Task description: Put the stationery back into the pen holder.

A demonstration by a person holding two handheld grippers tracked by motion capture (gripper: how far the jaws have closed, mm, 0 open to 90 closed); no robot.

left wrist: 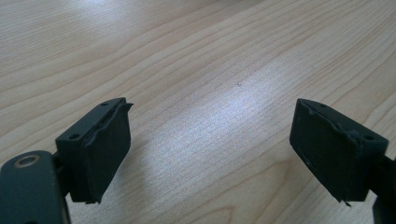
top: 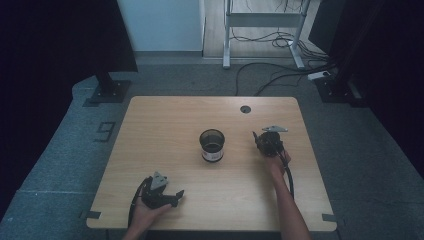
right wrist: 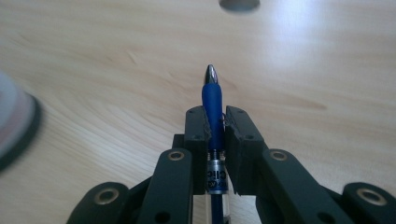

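High view, read left to right: the left gripper [top: 172, 196] rests near the table's [top: 150, 130] front-left corner, jaws parted with nothing between them — the left gripper view confirms bare wood between its pads [left wrist: 107, 149]. Near the table's centre stands a dark cup [top: 212, 145], upright, mouth open, with a light label low on its side. Toward the right edge, the right gripper [top: 259, 139] is clamped on a blue pen [right wrist: 213, 105]; the right gripper view shows the pads pressed on the barrel, the silver tip pointing away along the jaws toward the table's far edge.

Judgement: the pick-up is done — the pen is secured. What is left appears to be carrying it across to the cup and dropping it in; the pen is not yet over the cup's mouth.

Surroundings: a cable hole [top: 245, 109] sits near the far edge. Bare tabletop lies between pen and cup, and nothing obstructs that path. Monitor stands and loose cables occupy the floor beyond.
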